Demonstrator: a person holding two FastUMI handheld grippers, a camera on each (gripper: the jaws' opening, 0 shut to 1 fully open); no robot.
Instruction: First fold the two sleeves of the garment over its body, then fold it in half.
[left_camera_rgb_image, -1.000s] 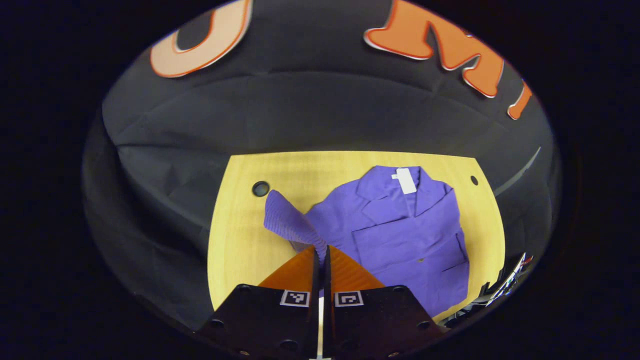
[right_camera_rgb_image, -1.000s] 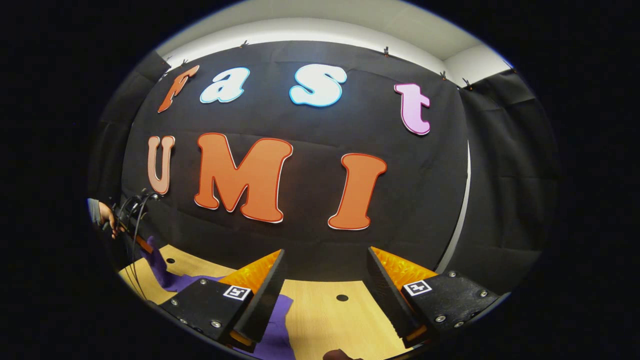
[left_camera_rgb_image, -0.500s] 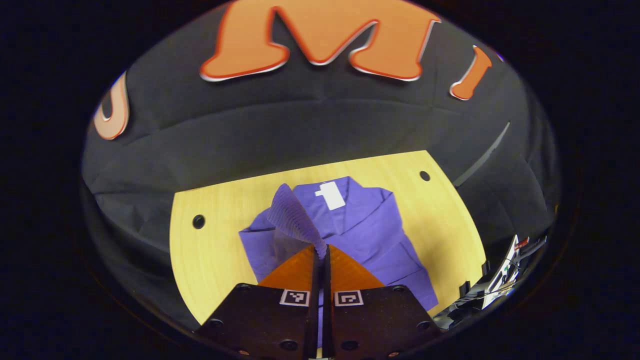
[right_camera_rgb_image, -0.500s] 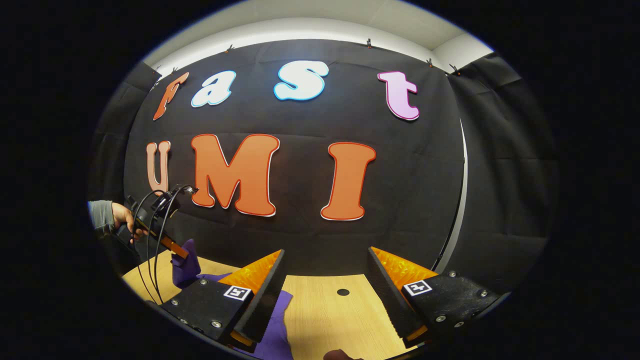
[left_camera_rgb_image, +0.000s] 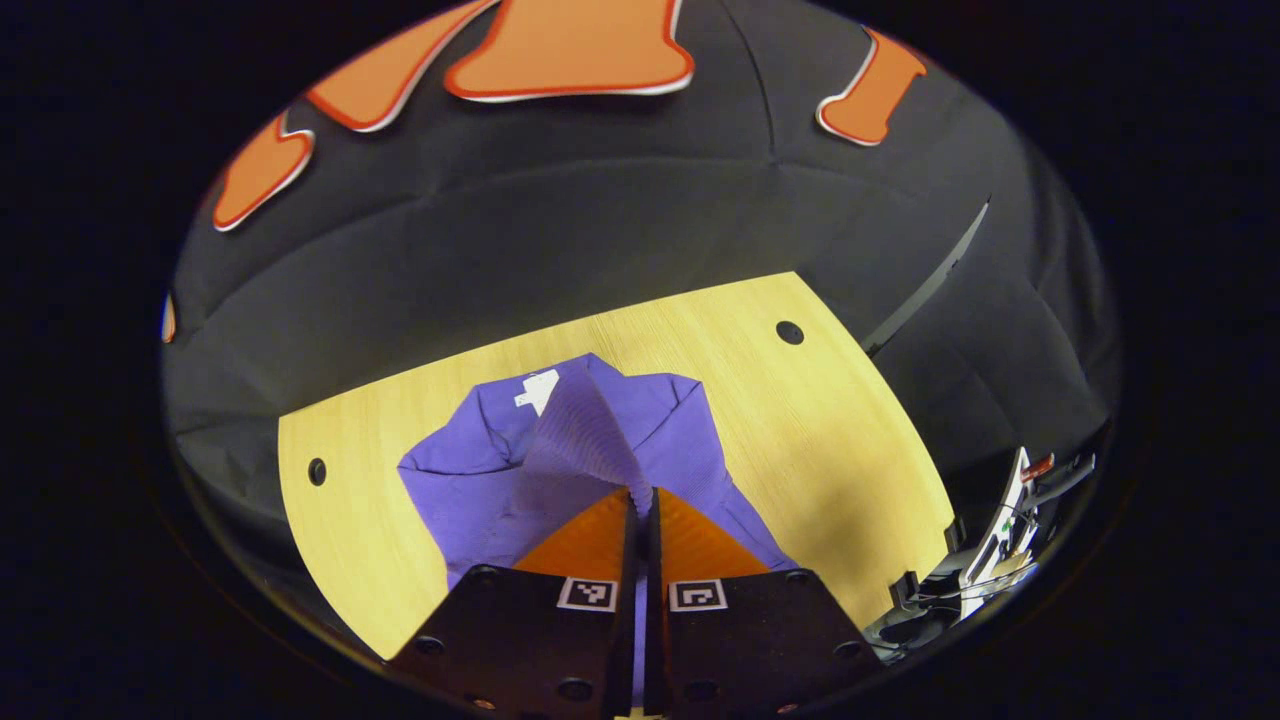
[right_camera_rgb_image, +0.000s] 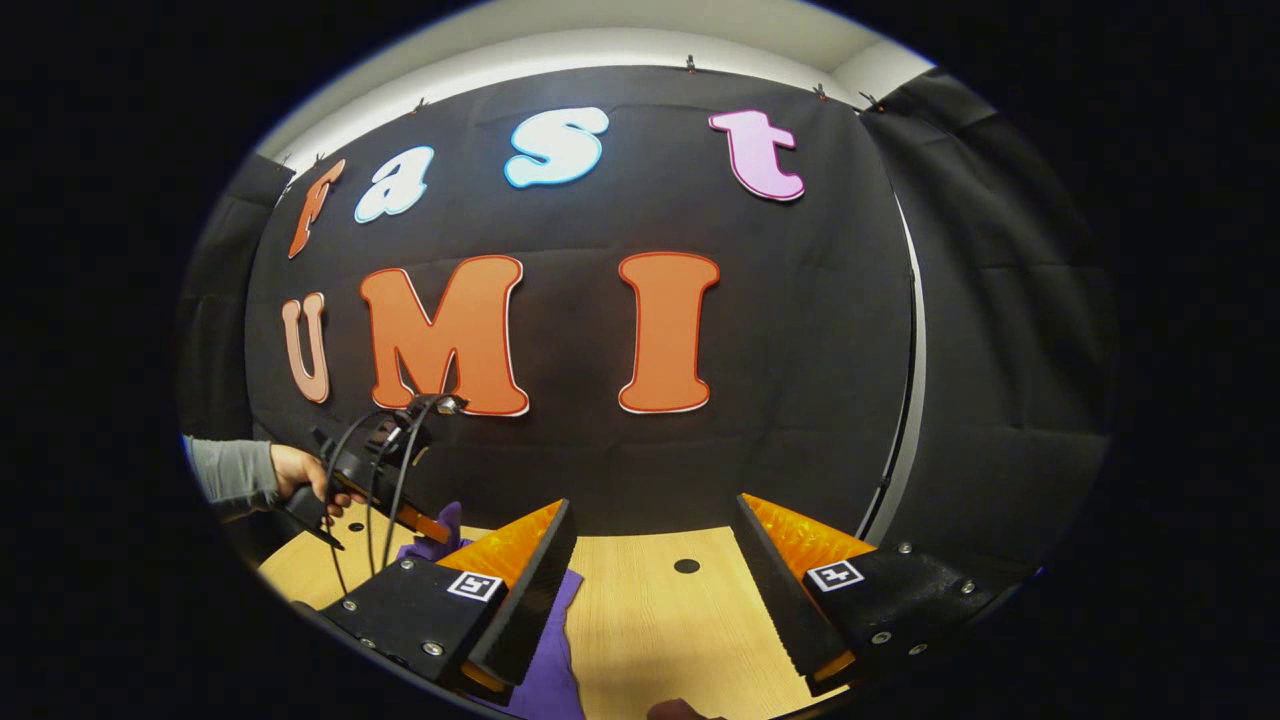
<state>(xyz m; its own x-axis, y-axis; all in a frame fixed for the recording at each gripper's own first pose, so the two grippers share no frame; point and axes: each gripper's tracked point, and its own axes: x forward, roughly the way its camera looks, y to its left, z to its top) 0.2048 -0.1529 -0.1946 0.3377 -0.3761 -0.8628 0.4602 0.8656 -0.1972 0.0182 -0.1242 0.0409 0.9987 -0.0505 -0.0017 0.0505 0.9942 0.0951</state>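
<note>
In the left gripper view, the left gripper (left_camera_rgb_image: 641, 500) has its two fingers pressed together on the ribbed cuff of the purple sleeve (left_camera_rgb_image: 585, 440), which rises from the tips and fans out away from the camera. A second ago this sleeve hung out to the left of the garment, over bare wood; half a second ago it stood above the left shoulder; it now lies up over the middle of the purple garment (left_camera_rgb_image: 470, 490), covering part of the collar and most of the white tag (left_camera_rgb_image: 537, 390). The garment lies flat on the yellow wooden table (left_camera_rgb_image: 800, 420), collar toward the far edge, and has slid from the right of the view to left of centre as the gripper swung across.

In the right gripper view, the right gripper (right_camera_rgb_image: 650, 590) holds its fingers wide apart with nothing between them, above the table (right_camera_rgb_image: 640, 620) and a purple edge of the garment (right_camera_rgb_image: 555, 670) by its left finger. Farther off on the left, a hand (right_camera_rgb_image: 300, 475) in a grey sleeve carries the other gripper (right_camera_rgb_image: 425, 522), and the purple cloth hangs from its tip. That hand has moved inward from the view's left edge and now sits closer to the right gripper's own finger.
</note>
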